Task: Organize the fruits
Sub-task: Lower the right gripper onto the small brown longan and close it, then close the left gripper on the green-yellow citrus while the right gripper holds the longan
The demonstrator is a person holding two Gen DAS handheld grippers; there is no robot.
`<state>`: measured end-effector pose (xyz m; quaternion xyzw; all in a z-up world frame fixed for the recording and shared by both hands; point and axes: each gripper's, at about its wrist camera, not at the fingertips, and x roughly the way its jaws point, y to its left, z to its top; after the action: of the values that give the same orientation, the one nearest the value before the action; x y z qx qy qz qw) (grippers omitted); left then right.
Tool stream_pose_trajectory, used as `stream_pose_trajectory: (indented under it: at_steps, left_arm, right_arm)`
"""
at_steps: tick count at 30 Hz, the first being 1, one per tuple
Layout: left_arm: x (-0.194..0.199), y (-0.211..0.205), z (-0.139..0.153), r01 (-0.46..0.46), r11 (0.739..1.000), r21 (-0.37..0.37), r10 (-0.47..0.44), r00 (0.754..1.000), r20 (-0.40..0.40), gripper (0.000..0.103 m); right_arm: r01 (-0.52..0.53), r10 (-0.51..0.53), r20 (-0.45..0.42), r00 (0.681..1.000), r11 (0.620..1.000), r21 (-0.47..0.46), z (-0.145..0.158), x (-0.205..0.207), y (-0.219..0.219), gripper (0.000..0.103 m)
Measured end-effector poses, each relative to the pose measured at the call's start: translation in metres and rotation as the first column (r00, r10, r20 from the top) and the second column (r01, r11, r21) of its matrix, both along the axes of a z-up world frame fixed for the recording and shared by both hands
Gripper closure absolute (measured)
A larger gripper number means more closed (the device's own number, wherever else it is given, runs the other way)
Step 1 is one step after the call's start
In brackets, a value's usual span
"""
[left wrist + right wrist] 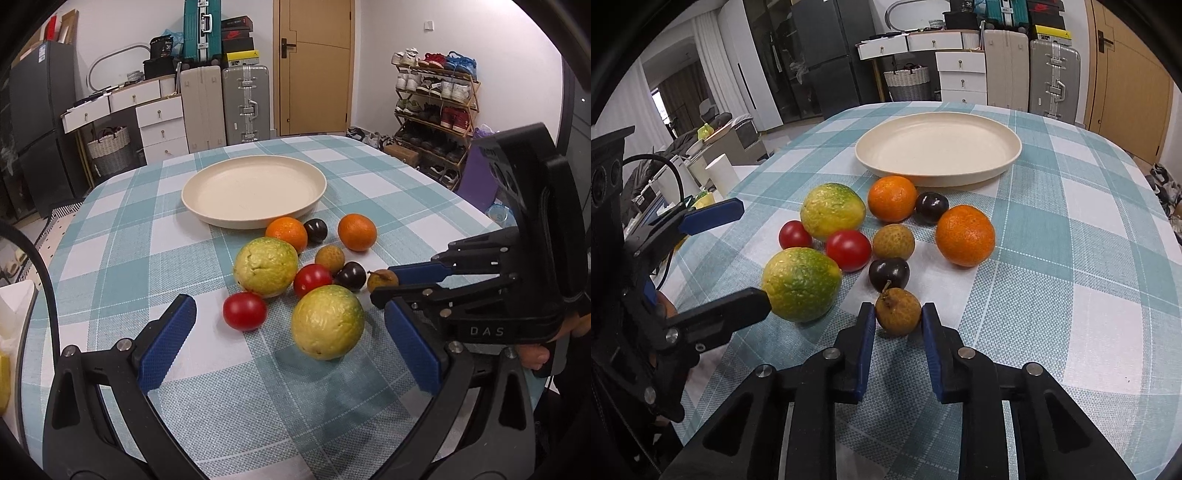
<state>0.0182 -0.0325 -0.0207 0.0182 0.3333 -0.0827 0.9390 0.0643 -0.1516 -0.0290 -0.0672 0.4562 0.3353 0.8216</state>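
Note:
My right gripper (898, 314) is shut on a small brown fruit with a stem (897, 312) that rests on the checked tablecloth; the left wrist view shows the same grip (384, 284). My left gripper (288, 306) stands open, low over the cloth, with a yellow-green fruit (327, 321) and a red tomato (244, 311) just beyond its fingers. A cluster lies behind: another yellow-green fruit (266, 266), a second tomato (312, 279), two oranges (287, 232) (357, 232), two dark plums (316, 229) (350, 276) and another brown fruit (329, 258). The cream plate (255, 188) holds nothing.
The round table (1071, 258) drops off on every side. Suitcases (245, 103), white drawers (159, 118) and a shoe rack (436, 103) stand beyond its far edge. A white box (14, 306) sits at the left margin.

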Motion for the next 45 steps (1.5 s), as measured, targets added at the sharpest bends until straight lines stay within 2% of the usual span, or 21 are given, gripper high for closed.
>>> stream_pose_trajectory:
  at_steps: [4,12,19,22,26,32,45]
  left_arm:
    - [0.003,-0.003,-0.004,0.015,1.0,0.0,-0.015,0.999,-0.029,0.001]
    - [0.007,-0.013,-0.012,0.045,0.999,0.028,-0.042,0.996,-0.077,0.016]
    - [0.013,-0.017,-0.017,0.087,0.996,-0.001,-0.086,0.988,-0.125,0.038]
    - [0.017,-0.016,-0.019,0.098,0.995,-0.031,-0.101,0.984,-0.147,0.057]
    - [0.017,-0.015,-0.02,0.111,0.992,-0.061,-0.119,0.981,-0.151,0.057]
    - [0.012,-0.016,-0.012,0.118,0.99,-0.071,-0.125,0.986,-0.105,0.057]
    - [0.005,0.012,0.018,0.015,0.993,-0.121,-0.014,1.0,0.005,0.057]
  right_arm:
    - [0.005,-0.006,0.017,1.0,1.0,0.02,0.006,-0.001,-0.006,0.077]
    - [0.032,-0.034,0.04,0.999,0.998,0.048,0.017,0.0,-0.017,0.077]
    - [0.033,-0.035,0.042,0.999,0.998,0.05,0.018,-0.001,-0.019,0.077]
    - [0.029,-0.031,0.046,0.998,0.998,0.049,0.018,-0.003,-0.018,0.077]
    - [0.022,-0.025,0.048,0.999,0.999,0.049,0.018,-0.004,-0.017,0.077]
    - [0.023,-0.027,0.056,0.998,0.998,0.057,0.019,-0.003,-0.018,0.077]
    - [0.065,-0.084,0.128,0.988,0.987,0.149,0.038,-0.001,-0.031,0.077]
